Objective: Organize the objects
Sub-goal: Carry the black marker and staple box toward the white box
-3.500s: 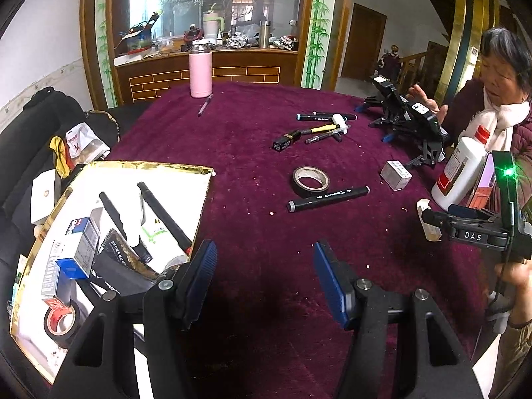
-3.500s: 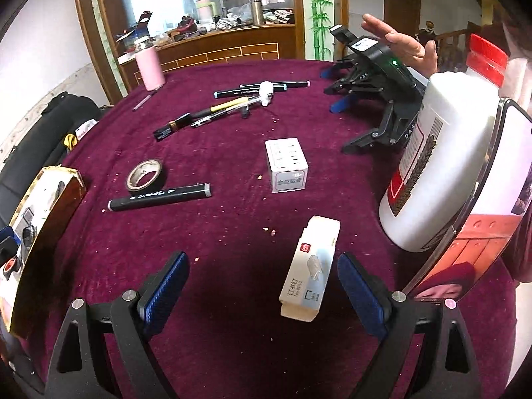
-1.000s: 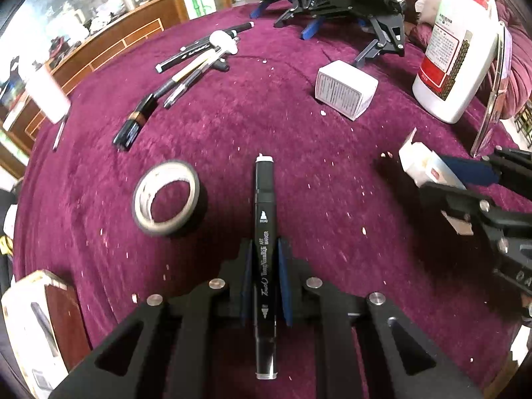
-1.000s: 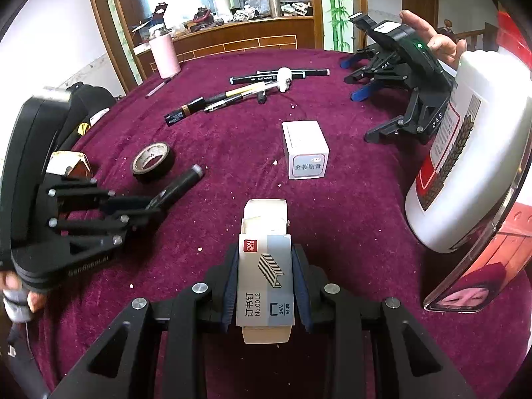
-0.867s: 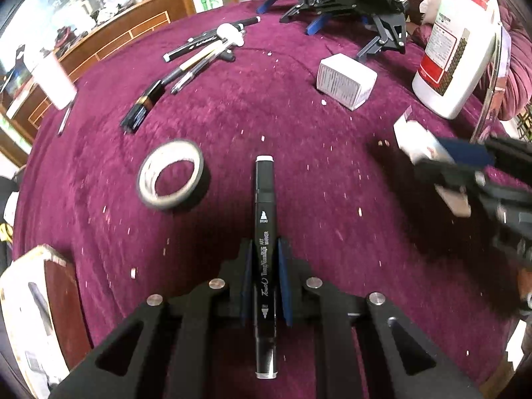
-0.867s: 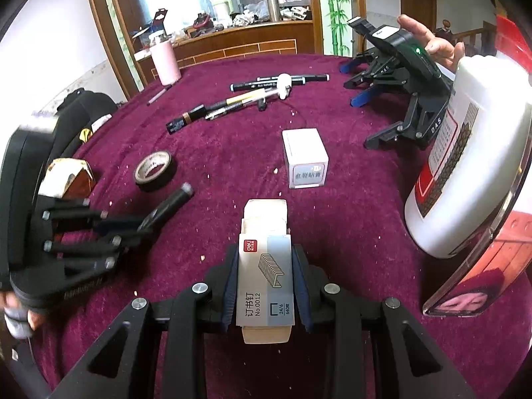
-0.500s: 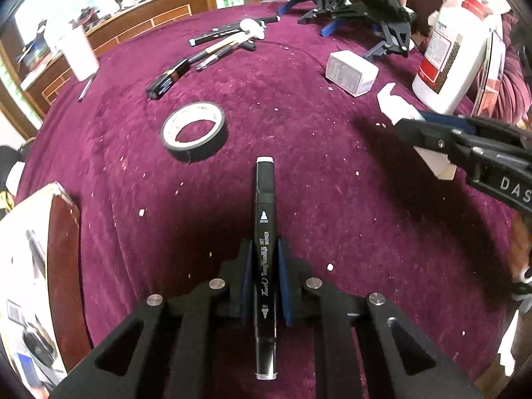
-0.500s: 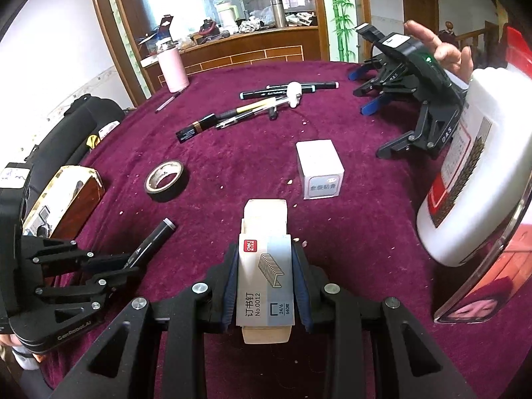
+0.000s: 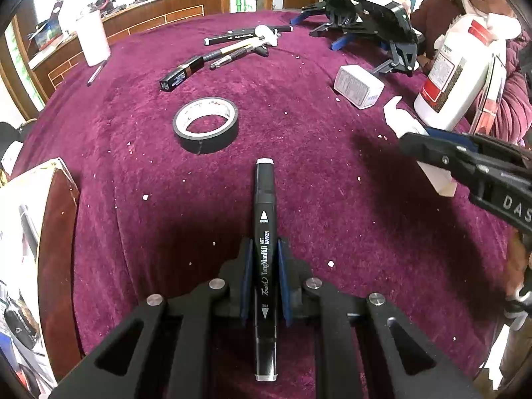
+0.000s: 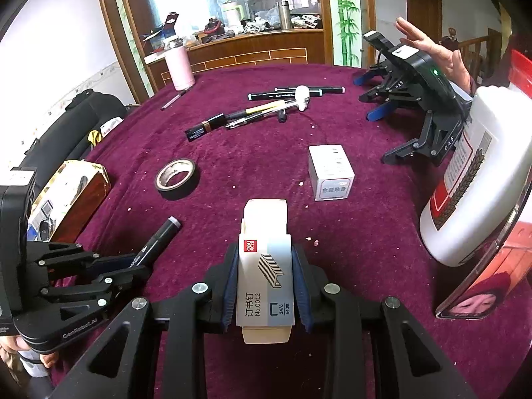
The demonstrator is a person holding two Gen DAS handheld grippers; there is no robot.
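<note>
Left gripper [image 9: 264,279] is pinching the marker [image 9: 265,219], right gripper [image 10: 265,286] clamping the staple box [image 10: 265,266] — tape roll [image 9: 206,123], pens [image 9: 229,51] still waiting.

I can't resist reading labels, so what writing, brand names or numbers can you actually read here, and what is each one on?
"Touch TongNianRiJi ART MARKER": black marker in the left gripper.
"deli", "订书钉 No.0012", "24/6": staple box in the right gripper.
"DAS": right gripper's body, left wrist view; also on the idle gripper lying on the table.
"GenRobot.AI": left gripper's body, right wrist view.
Small white box, white bottle: print too blurred to read.
</note>
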